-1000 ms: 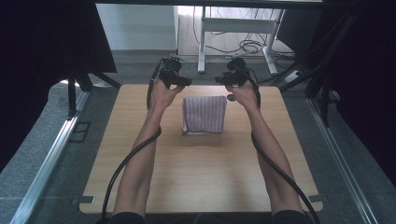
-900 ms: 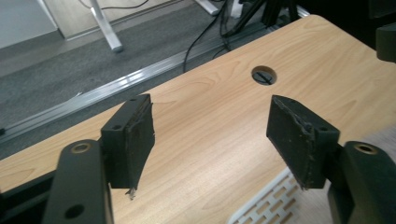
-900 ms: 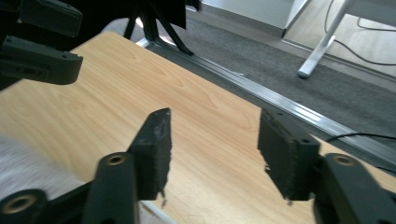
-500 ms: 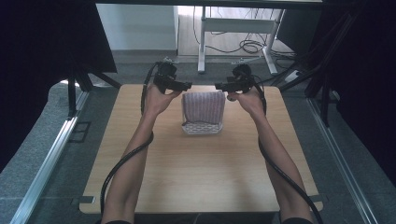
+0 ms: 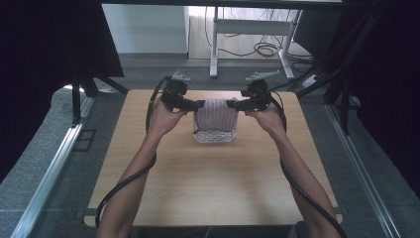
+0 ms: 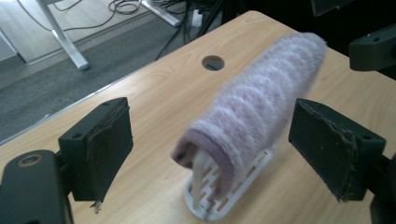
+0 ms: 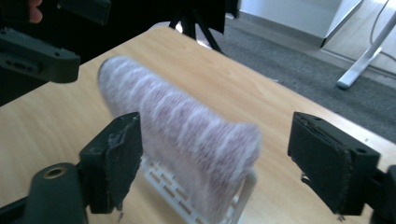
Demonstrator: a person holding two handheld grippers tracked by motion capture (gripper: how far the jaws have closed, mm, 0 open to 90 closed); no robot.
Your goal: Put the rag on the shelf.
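Note:
A pink-and-white striped towel (image 5: pixel 215 115) hangs over a small white slotted rack (image 5: pixel 214 136) at the far middle of the wooden table (image 5: pixel 213 188). My left gripper (image 5: pixel 198 104) points at its left end and my right gripper (image 5: pixel 232 104) at its right end. In the left gripper view the towel's (image 6: pixel 261 98) rolled end lies between the wide jaws of the left gripper (image 6: pixel 219 140), its pads clear of the cloth. In the right gripper view the right gripper (image 7: pixel 223 158) likewise straddles the towel (image 7: pixel 187 126) without pressing. Both pairs of jaws have just been opening.
A round cable hole (image 6: pixel 213 62) sits in the table top near its far edge. Beyond the table are a white desk frame (image 5: pixel 215 44) and loose cables (image 5: pixel 262 48) on the floor. Metal rails (image 5: pixel 49 173) run along both sides of the table.
Both grippers have drawn back toward the near side and slightly apart, and their jaws have spread wider. The towel has stayed on the rack, whose white base now shows below it.

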